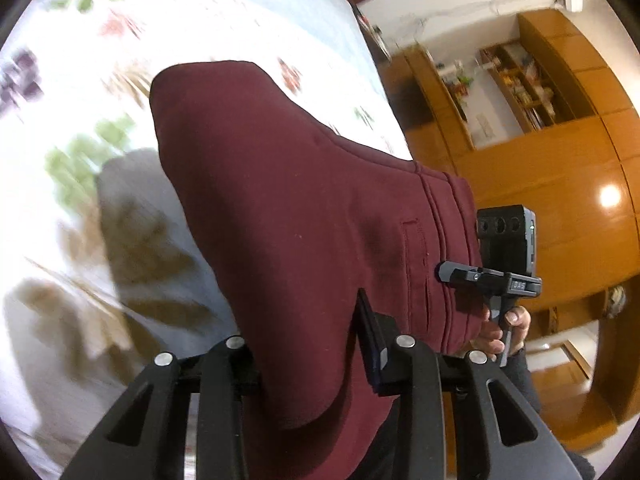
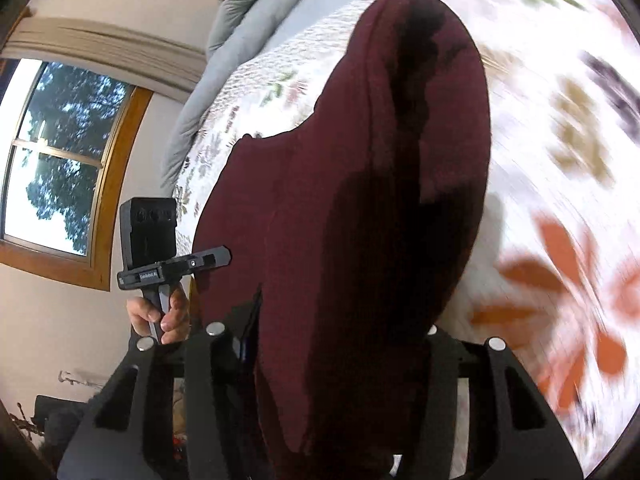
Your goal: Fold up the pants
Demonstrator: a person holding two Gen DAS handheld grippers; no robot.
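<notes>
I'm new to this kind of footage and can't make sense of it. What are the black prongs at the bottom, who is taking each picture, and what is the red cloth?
No robot here: a person holds a handheld two-finger gripper in each hand, each with a fisheye camera looking along its fingers. The black prongs are the gripper's own frame. One picture comes from the left gripper, the other from the right gripper. Each view also catches the opposite gripper: the right one and the left one. Both are clamped on the dark red pants, lifted above a bed with a floral bedspread. A grey duvet lies further back.
</notes>
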